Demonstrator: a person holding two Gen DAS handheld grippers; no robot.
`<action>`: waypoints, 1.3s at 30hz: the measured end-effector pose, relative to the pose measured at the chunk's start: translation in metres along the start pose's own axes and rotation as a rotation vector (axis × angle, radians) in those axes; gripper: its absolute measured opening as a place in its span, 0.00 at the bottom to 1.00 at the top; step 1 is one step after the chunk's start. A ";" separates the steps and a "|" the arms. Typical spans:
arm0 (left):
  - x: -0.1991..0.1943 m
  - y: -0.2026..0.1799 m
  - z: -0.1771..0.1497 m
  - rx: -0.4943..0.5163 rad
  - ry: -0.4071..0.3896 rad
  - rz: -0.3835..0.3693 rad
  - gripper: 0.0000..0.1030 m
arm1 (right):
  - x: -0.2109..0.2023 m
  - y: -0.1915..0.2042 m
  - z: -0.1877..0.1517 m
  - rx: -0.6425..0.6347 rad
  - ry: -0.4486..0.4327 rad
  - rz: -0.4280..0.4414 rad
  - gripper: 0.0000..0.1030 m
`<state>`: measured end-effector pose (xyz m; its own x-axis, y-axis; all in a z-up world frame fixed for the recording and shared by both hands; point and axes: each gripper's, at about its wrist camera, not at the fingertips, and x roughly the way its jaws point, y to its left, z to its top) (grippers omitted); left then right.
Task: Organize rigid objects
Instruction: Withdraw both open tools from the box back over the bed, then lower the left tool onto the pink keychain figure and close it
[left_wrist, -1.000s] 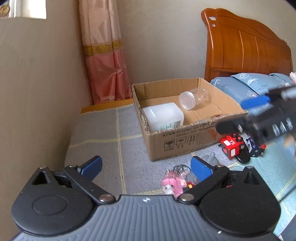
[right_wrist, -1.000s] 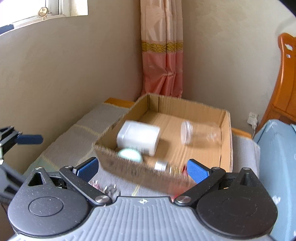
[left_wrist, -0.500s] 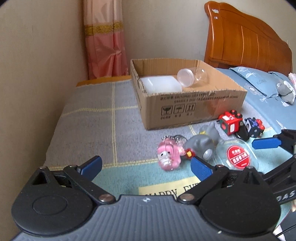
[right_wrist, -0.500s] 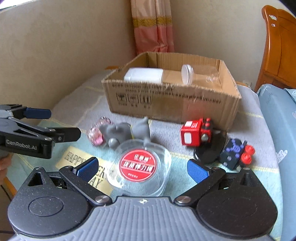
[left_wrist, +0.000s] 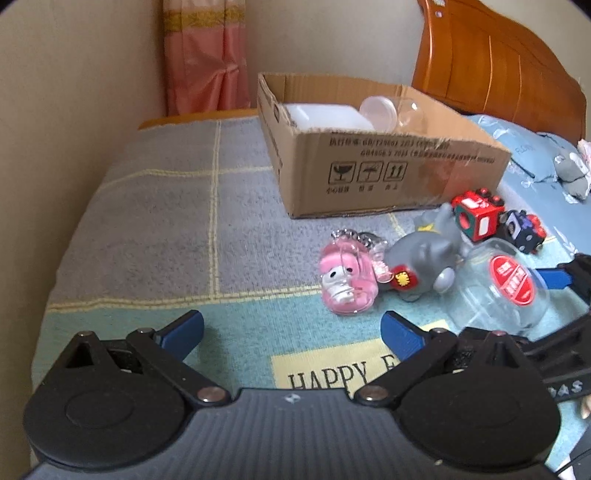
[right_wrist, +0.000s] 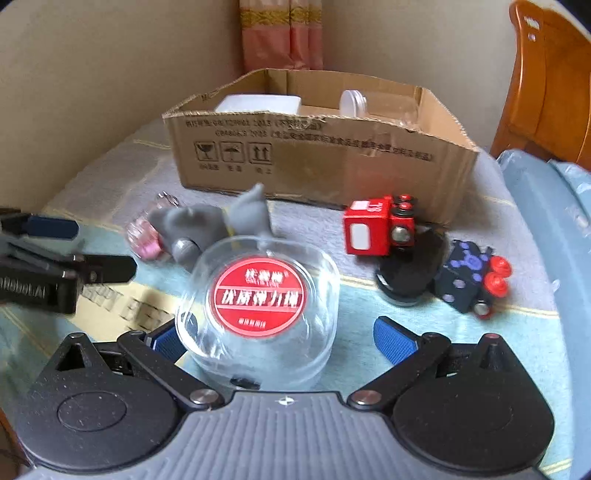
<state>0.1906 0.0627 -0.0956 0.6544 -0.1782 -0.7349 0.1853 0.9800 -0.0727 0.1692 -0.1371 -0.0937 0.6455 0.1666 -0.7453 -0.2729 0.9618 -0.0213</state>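
Observation:
A clear plastic container with a round red label (right_wrist: 258, 295) lies on the bed between my right gripper's open fingers; it also shows in the left wrist view (left_wrist: 506, 284). My right gripper (right_wrist: 277, 339) is open around it, not closed. My left gripper (left_wrist: 291, 332) is open and empty, low over the blanket. Beside the container lie a grey toy (right_wrist: 218, 225), a pink keychain (left_wrist: 347, 280), a red cube (right_wrist: 373, 229) and a dark blue cube (right_wrist: 469, 280). The cardboard box (right_wrist: 314, 158) holds a white tub (right_wrist: 258, 105) and a clear jar (left_wrist: 391, 110).
The wall runs along the left of the bed. A wooden headboard (left_wrist: 498, 62) and blue pillows (left_wrist: 524, 147) lie to the right. A black round object (right_wrist: 410, 273) sits between the cubes. A pink curtain (left_wrist: 203, 55) hangs behind the box.
Both grippers have dropped from box height toward the bed. The right gripper has moved in around the clear container; the left has come closer to the pink keychain.

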 end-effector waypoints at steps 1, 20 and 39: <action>0.003 -0.001 0.000 0.006 -0.009 0.003 0.99 | -0.001 0.000 -0.003 -0.011 -0.011 -0.004 1.00; 0.016 0.035 0.019 -0.065 -0.028 0.174 0.99 | -0.008 -0.009 -0.013 -0.031 -0.062 0.028 1.00; 0.022 -0.006 0.045 -0.020 -0.081 0.049 0.99 | -0.008 -0.010 -0.015 -0.044 -0.074 0.040 1.00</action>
<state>0.2364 0.0491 -0.0810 0.7199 -0.1355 -0.6807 0.1372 0.9892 -0.0518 0.1559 -0.1511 -0.0972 0.6839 0.2223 -0.6948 -0.3298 0.9438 -0.0226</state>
